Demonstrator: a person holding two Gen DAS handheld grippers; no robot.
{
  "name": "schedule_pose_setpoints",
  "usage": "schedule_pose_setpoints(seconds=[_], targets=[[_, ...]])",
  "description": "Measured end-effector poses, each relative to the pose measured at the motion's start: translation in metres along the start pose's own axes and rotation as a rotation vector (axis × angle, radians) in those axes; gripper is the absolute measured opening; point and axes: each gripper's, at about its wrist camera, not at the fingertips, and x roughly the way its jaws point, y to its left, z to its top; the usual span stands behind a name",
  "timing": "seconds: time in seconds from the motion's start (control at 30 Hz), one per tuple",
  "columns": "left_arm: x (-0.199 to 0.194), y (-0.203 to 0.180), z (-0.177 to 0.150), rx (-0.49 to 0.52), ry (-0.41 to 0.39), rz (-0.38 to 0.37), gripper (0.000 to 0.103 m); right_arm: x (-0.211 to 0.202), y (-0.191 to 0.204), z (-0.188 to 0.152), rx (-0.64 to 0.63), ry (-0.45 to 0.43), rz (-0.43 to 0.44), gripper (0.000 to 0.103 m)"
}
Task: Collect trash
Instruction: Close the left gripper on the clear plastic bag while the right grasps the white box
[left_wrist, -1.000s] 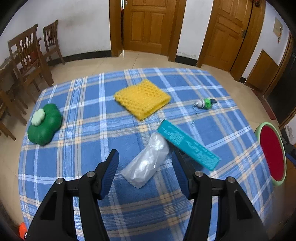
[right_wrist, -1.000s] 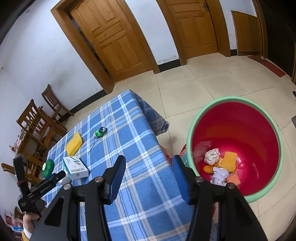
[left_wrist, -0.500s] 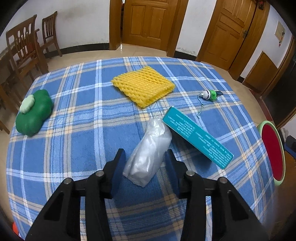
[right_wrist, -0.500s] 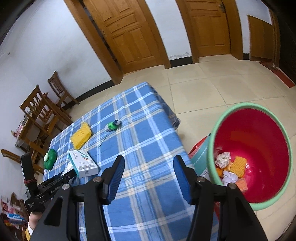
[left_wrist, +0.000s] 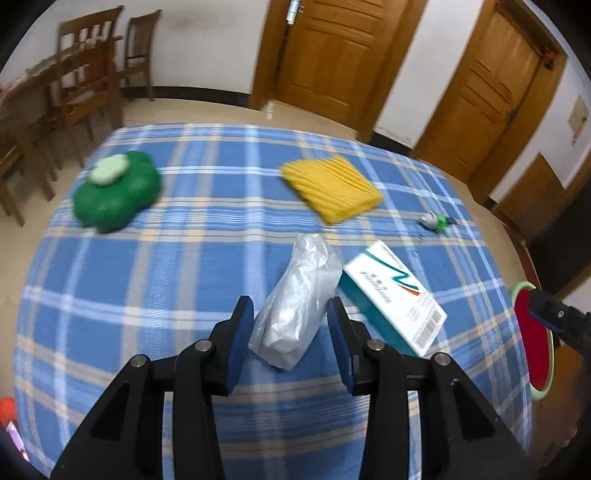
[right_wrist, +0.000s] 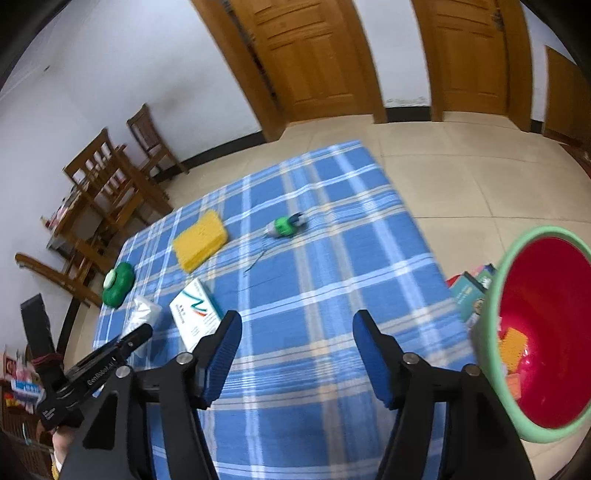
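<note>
Crumpled clear plastic bag (left_wrist: 297, 301) lies on the blue plaid desk (left_wrist: 147, 280), its near end between the blue fingers (left_wrist: 242, 332) of the left gripper (left_wrist: 291, 328). Those fingers have just been closing; a slim gap shows on each side, no pinch seen. White-and-teal box (left_wrist: 393, 297) sits just beside the bag. Yellow foam net (left_wrist: 332, 188) and green clover-shaped object (left_wrist: 116, 190) lie further off. Right gripper (right_wrist: 297, 354): fingers spread, just been opening, nothing between them. Red bin (right_wrist: 546, 332) with green rim stands on the floor beside the desk.
</note>
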Motion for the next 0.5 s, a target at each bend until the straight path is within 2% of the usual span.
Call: schedule_pose_setpoints(seconds=[0.2, 0.5], targets=[[-0.012, 0.026, -0.006, -0.085, -0.013, 0.031, 0.041, 0.025, 0.032, -0.002, -0.091, 0.045, 0.036, 0.071], [-0.016, 0.048, -0.015, -0.146, -0.009, 0.056, 0.041, 0.06, 0.076, -0.011, -0.233, 0.112, 0.064, 0.074]])
